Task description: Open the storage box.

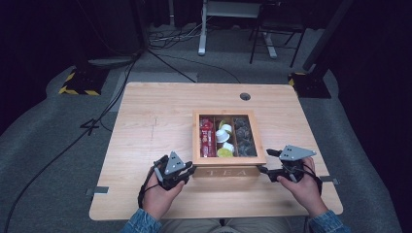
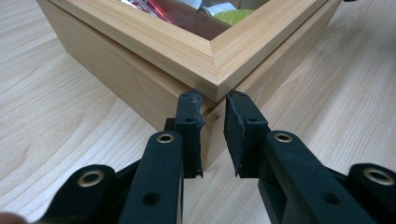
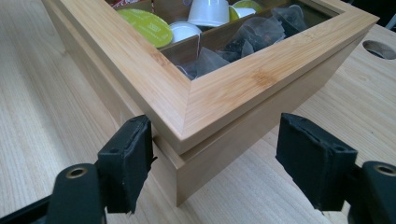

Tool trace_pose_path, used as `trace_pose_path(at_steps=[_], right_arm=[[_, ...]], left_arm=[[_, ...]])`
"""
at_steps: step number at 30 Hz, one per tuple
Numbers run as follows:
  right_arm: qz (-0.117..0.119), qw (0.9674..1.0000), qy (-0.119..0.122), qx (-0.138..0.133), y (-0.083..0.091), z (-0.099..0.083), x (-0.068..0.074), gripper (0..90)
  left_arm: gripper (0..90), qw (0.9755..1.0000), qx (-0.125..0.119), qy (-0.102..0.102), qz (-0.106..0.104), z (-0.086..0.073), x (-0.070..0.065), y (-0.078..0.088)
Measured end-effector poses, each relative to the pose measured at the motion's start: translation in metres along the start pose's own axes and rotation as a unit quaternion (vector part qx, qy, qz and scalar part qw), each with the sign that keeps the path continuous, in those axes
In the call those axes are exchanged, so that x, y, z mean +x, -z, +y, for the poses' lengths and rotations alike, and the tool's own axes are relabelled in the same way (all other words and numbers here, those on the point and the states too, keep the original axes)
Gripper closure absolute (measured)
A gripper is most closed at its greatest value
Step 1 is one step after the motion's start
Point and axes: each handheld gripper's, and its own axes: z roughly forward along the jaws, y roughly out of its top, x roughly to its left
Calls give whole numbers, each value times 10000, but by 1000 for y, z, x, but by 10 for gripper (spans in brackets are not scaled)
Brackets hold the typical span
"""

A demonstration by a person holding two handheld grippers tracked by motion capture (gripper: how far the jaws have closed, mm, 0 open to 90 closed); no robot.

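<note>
Right, I have the wooden tea box (image 1: 229,171) sitting toward the near right part of the table (image 1: 155,121), its front face lettered TEA and turned to me. Its framed lid (image 1: 230,159) lies down on the body, and through the glass pane I can see 3 compartments: red packets (image 1: 207,138) in the left one, white and yellow-green capsules (image 1: 224,137) in the middle, dark tea bags (image 1: 244,136) in the right.

My left gripper (image 1: 193,169) is at the box's near left corner. In the left gripper view the 2 black jaws stand close together with a narrow gap between them, the tips of the left gripper (image 2: 214,100) right up against the corner of the box (image 2: 140,84) just under the lid's overhanging edge (image 2: 205,65). Nothing sits between the pads (image 2: 190,135); I read that gripper as closed down, pressing its tips on the corner rather than clamped around anything.

My right gripper (image 1: 265,162) is at the near right corner. In the right gripper view its jaws are spread wide, 1 pad (image 3: 128,161) touching or just beside the front face under the lid rim, the other pad (image 3: 315,161) well clear of the side wall. The corner of the box (image 3: 219,154) lies between them, so the right gripper (image 3: 219,140) straddles it without squeezing.
</note>
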Motion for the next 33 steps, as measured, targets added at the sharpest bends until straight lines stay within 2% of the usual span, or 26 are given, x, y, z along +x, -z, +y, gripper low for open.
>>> trace_pose_path(at_steps=[7, 13, 17, 20, 31, 33], right_arm=[[18, 10000, 21, -59, 1, 1, 0, 286], [95, 9999, 100, -39, 3, 4, -1, 315], [139, 9999, 82, -42, 5, 7, -3, 328], [144, 9998, 92, -81, 7, 10, -3, 333], [113, 9990, 376, -218, 18, 31, -9, 335], [112, 9986, 437, -290, 22, 39, -12, 342]], left_arm=[[736, 10000, -71, -25, 8, 0, 0, 0], [686, 9998, -165, -49, 46, 0, 1, 0], [592, 9995, -273, 21, 138, 0, 3, 2], [587, 9993, -320, 103, 189, -1, 8, 7], [551, 9978, -180, 243, 596, -14, 27, 22], [544, 9972, -108, 263, 695, -20, 31, 24]])
